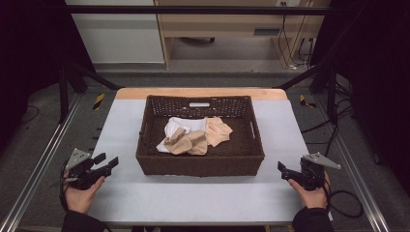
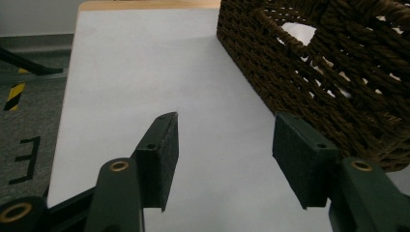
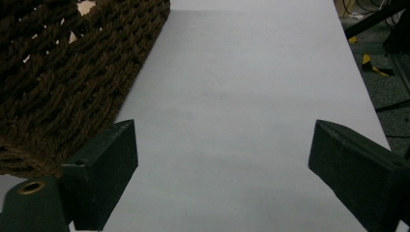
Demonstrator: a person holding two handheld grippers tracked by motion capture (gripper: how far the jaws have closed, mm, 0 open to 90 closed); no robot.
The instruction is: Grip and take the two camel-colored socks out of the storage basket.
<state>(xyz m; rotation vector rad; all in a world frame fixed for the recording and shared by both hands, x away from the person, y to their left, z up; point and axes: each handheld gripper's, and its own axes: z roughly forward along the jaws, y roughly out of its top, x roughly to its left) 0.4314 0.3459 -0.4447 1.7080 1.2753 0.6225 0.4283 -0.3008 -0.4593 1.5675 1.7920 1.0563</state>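
A dark brown woven basket point(image 1: 199, 165) stands in the middle of the white table point(image 1: 121, 125). Inside it lie tan cloths point(image 1: 193, 140) on a white cloth point(image 1: 181, 124). My left gripper point(image 1: 107, 161) rests near the table's front left, left of the basket, open with nothing between its jaws. In the left gripper view the basket wall point(image 2: 329, 82) with its handle hole is at the right of the open gripper point(image 2: 225, 159). My right gripper point(image 1: 284, 170) sits at the front right, open and empty. The right gripper view has the basket corner point(image 3: 63, 82) at its left and the gripper point(image 3: 222, 179) spread wide.
Metal rails point(image 1: 43, 159) run along both sides of the table. Black frame poles point(image 1: 63, 92) stand at the back corners. A wooden bench point(image 1: 232, 24) and cables point(image 1: 290, 48) are beyond the table. Bare tabletop lies in front of the basket and at both sides.
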